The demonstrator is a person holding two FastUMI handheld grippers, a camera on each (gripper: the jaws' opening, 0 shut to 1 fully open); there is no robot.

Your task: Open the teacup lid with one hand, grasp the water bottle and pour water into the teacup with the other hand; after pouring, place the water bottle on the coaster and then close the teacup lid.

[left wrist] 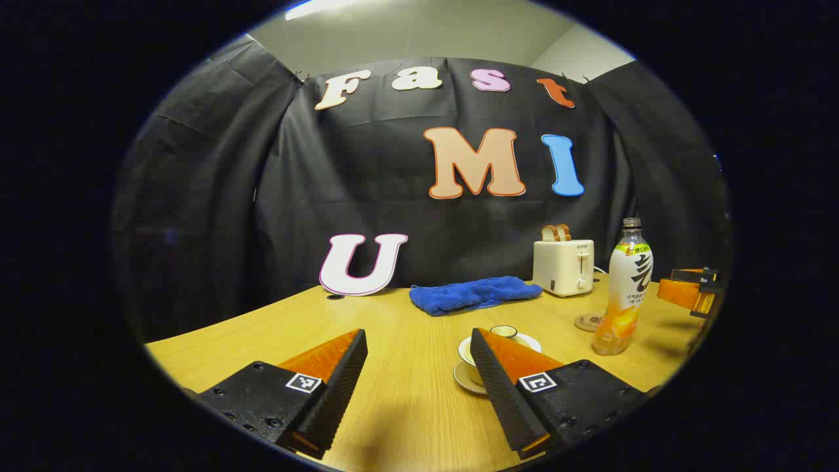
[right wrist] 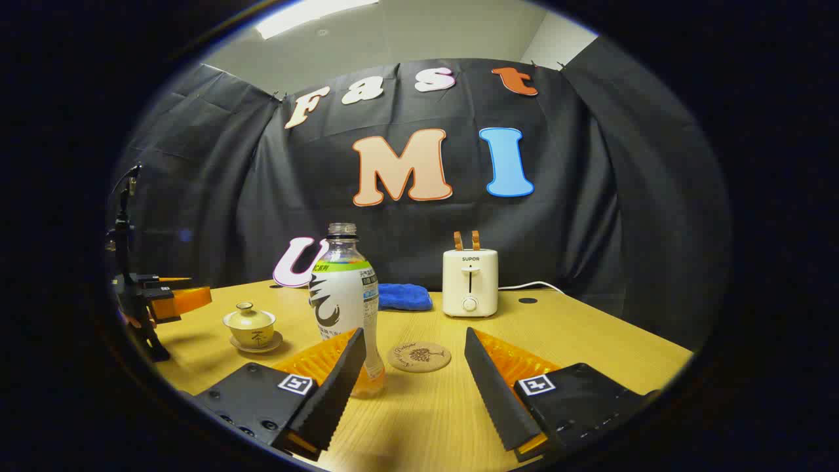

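Observation:
The lidded teacup [left wrist: 508, 332] stands on its saucer [left wrist: 464, 380], partly hidden behind the right finger of my left gripper [left wrist: 416, 337], which is open and empty. In the right gripper view the teacup [right wrist: 250, 321] is at the left, lid on. An uncapped water bottle [right wrist: 344, 288] with a white and green label stands upright just behind the left finger of my right gripper [right wrist: 414, 334], which is open and holds nothing. A round cork coaster [right wrist: 419, 356] lies bare on the table between that gripper's fingers. From the left gripper, the bottle [left wrist: 626, 288] stands beside the coaster [left wrist: 588, 322].
A white toaster [right wrist: 469, 282] with bread in it and a folded blue cloth [right wrist: 405, 296] sit at the back of the wooden table [right wrist: 590, 347]. The left gripper [right wrist: 164, 298] shows at the far left, beside the teacup. A cable runs from the toaster.

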